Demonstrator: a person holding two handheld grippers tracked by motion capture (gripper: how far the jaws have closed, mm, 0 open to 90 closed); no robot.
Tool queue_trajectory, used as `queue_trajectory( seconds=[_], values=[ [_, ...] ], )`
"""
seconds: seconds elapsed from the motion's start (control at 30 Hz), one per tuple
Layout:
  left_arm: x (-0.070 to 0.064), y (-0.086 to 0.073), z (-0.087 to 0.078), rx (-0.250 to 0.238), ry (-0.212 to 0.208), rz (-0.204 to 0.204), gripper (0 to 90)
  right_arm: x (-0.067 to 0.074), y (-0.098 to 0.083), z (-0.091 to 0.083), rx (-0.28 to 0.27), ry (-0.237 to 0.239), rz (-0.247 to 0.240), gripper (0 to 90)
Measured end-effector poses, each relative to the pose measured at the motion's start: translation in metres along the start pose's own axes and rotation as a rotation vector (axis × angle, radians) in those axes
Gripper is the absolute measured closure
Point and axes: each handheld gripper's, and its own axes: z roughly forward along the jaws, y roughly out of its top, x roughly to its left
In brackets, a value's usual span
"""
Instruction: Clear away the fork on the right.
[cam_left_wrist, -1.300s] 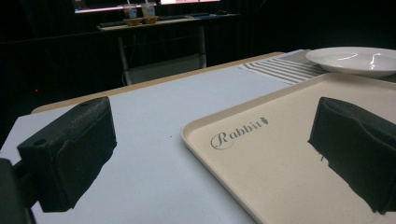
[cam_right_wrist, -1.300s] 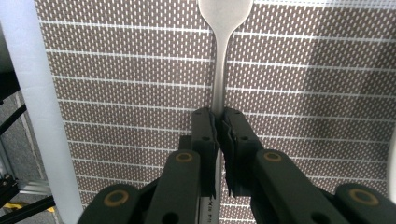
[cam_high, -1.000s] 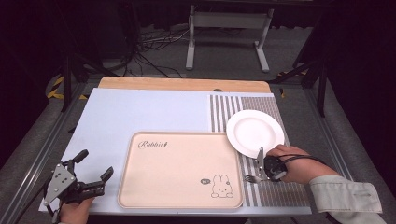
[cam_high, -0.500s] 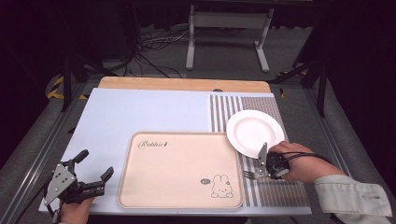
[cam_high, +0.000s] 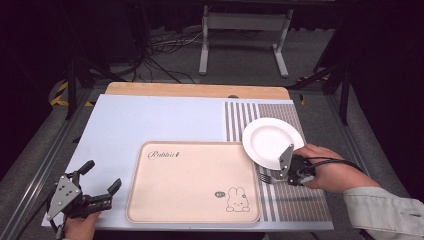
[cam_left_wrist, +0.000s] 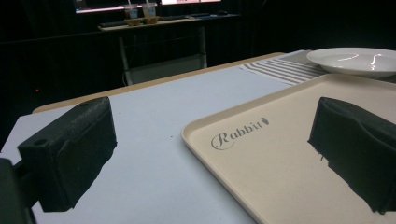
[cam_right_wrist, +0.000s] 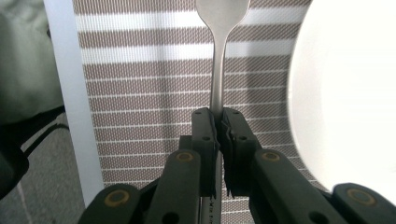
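My right gripper (cam_high: 281, 176) is shut on the handle of a silver fork (cam_high: 265, 177), held just above the striped placemat (cam_high: 295, 202) beside the white plate (cam_high: 272, 141). In the right gripper view the fork (cam_right_wrist: 219, 70) runs straight out from between the closed jaws of the right gripper (cam_right_wrist: 218, 119), with the plate (cam_right_wrist: 345, 102) to its right. My left gripper (cam_high: 103, 175) stands open at the table's front left corner with nothing in it. In the left gripper view the wide-apart jaws of the left gripper (cam_left_wrist: 212, 154) frame the beige rabbit tray (cam_left_wrist: 280, 154).
The beige tray (cam_high: 192, 182) lies at the front middle on a pale blue mat (cam_high: 150, 120). The plate (cam_left_wrist: 355, 60) sits beyond the tray's far corner. A metal stand (cam_high: 245, 35) and cables are on the floor behind the table.
My right gripper has risen with the fork, lifting it off the striped placemat. The left gripper has kept still.
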Motion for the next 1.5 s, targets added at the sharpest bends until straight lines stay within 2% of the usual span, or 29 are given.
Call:
queue_trajectory(
  seconds=[0.07,0.2,0.37,0.47,0.53,0.8,0.93,1.0,1.17,1.3,1.37,1.43,1.5],
  values=[
    [0.000,0.000,0.000,0.001,0.000,0.000,1.4,0.000,0.001,-0.005,-0.019,-0.006,-0.001,84.9],
    [0.000,0.000,0.000,0.000,0.000,0.001,1.4,0.000,0.002,-0.012,-0.063,-0.002,0.043,84.8],
    [0.000,0.000,0.000,0.001,-0.001,0.001,1.4,-0.001,0.003,-0.022,-0.133,-0.021,0.091,84.9],
    [0.000,0.000,0.000,0.001,-0.001,0.001,1.4,-0.001,0.004,-0.027,-0.158,-0.013,0.155,84.9],
    [0.000,0.000,0.000,0.000,-0.001,0.000,1.4,0.000,0.006,-0.029,-0.168,-0.029,0.167,84.9],
    [0.001,0.000,0.000,-0.002,0.000,0.003,1.4,0.001,0.014,-0.035,-0.217,-0.032,0.214,84.9],
    [0.000,0.001,-0.001,-0.001,0.001,0.003,1.4,0.001,0.022,-0.039,-0.271,-0.026,0.283,84.9],
    [0.001,0.001,-0.001,-0.001,0.002,0.004,1.4,0.001,0.023,-0.039,-0.278,-0.023,0.286,84.9],
    [0.001,0.001,-0.001,-0.001,0.000,0.007,1.4,0.000,0.034,-0.040,-0.295,-0.023,0.375,84.9],
    [0.001,0.001,-0.001,-0.001,0.000,0.007,1.4,0.000,0.043,-0.039,-0.311,0.005,0.461,84.9],
    [0.001,0.001,-0.001,-0.002,0.000,0.007,1.4,0.000,0.045,-0.040,-0.313,0.007,0.473,84.9],
    [0.001,0.001,-0.001,-0.002,0.000,0.008,1.4,-0.001,0.049,-0.040,-0.330,0.019,0.519,85.0],
    [0.001,0.001,-0.001,-0.004,0.002,0.008,1.4,-0.001,0.052,-0.039,-0.335,0.028,0.541,85.0]
  ],
)
